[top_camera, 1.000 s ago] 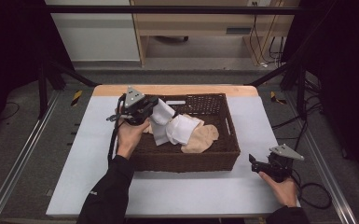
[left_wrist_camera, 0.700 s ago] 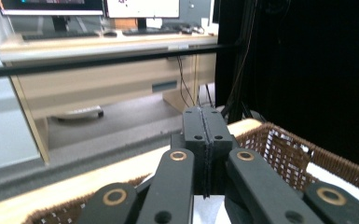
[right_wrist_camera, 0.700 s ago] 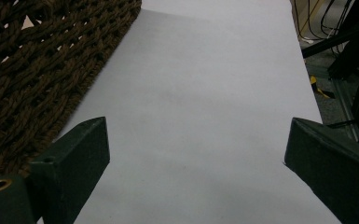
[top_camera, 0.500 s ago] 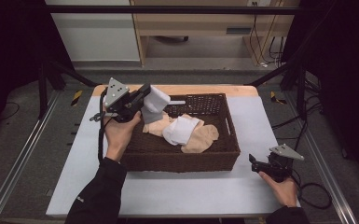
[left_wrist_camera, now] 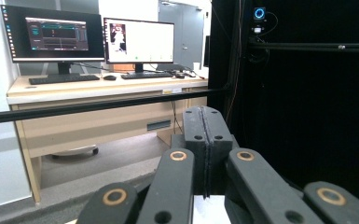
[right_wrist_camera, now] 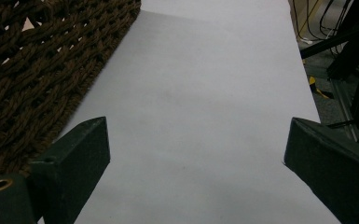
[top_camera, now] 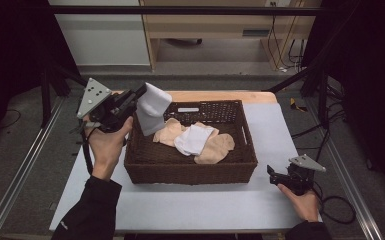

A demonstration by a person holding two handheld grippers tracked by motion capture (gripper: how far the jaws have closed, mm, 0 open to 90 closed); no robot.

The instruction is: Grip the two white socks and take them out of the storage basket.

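Observation:
A brown wicker basket (top_camera: 190, 172) stands on the white table (top_camera: 205, 210). Inside it lie beige socks (top_camera: 216, 148) and a white sock (top_camera: 195, 139). My left gripper (top_camera: 142, 93) is raised over the basket's far left corner, shut on a white sock (top_camera: 152, 110) that hangs down from it. In the left gripper view the jaws (left_wrist_camera: 206, 135) are pressed together, with a strip of white fabric (left_wrist_camera: 207, 212) below them. My right gripper (top_camera: 272, 172) rests on the table by the basket's near right corner, open (right_wrist_camera: 196, 154), nothing between its jaws.
The basket's woven wall (right_wrist_camera: 32, 79) lies to the left in the right gripper view. A wooden desk (left_wrist_camera: 98, 93) with two monitors stands beyond the table. Black frame bars (top_camera: 180, 10) and cables (top_camera: 340, 210) surround the table.
My left gripper has risen and moved left, lifting the white sock out of the basket's pile. The right gripper has stayed put.

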